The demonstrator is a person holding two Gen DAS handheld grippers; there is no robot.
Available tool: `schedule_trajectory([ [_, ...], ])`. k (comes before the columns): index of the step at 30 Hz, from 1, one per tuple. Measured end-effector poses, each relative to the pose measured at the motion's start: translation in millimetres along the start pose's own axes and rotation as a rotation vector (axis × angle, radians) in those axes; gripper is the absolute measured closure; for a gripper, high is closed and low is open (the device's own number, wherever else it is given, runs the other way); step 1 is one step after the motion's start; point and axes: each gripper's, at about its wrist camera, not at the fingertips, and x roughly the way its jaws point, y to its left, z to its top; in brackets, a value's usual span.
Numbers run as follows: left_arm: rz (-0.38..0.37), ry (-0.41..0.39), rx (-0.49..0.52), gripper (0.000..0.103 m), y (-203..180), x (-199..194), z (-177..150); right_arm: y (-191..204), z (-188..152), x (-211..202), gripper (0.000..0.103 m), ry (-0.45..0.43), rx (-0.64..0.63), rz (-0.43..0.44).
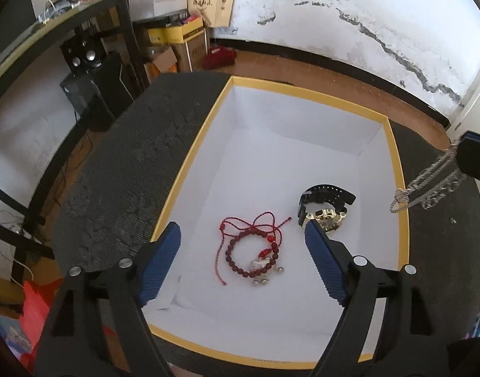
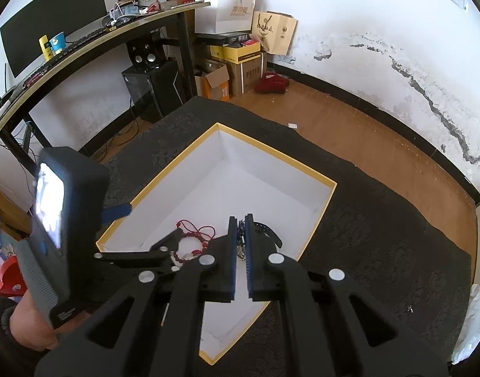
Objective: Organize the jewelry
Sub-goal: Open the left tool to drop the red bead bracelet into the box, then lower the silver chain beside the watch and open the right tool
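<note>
A white box with a yellow rim (image 1: 189,157) (image 2: 326,201) lies on a dark cloth. In it lie a red bead bracelet with red cord and silver charms (image 1: 255,251) (image 2: 193,238) and a black and gold watch (image 1: 326,204) (image 2: 268,231). My left gripper (image 1: 243,235) is open and empty, hovering over the bracelet. My right gripper (image 2: 240,223) is shut on a silver chain (image 1: 428,188) (image 2: 241,238), which hangs at the box's right rim in the left wrist view.
The dark cloth (image 1: 120,169) (image 2: 381,235) covers the surface around the box. A desk (image 2: 92,40) with a monitor, speakers, a computer tower (image 2: 152,91) and cardboard boxes (image 2: 240,62) stand behind. Wooden floor (image 2: 365,125) lies beyond.
</note>
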Motion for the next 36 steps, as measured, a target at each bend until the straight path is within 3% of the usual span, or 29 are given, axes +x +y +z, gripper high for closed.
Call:
schedule_trajectory([
  [11,-0.023,-0.015,0.0,0.015,7,-18,-8,1,0,28,0.098,0.041,0.003,0.006],
  [27,-0.012,-0.026,-0.035,0.015,32,-33,-15,-3,-2,103,0.098,0.135,0.012,-0.018],
  [36,-0.01,-0.031,-0.036,0.015,35,-35,-16,-1,-2,119,0.097,0.148,0.009,-0.032],
])
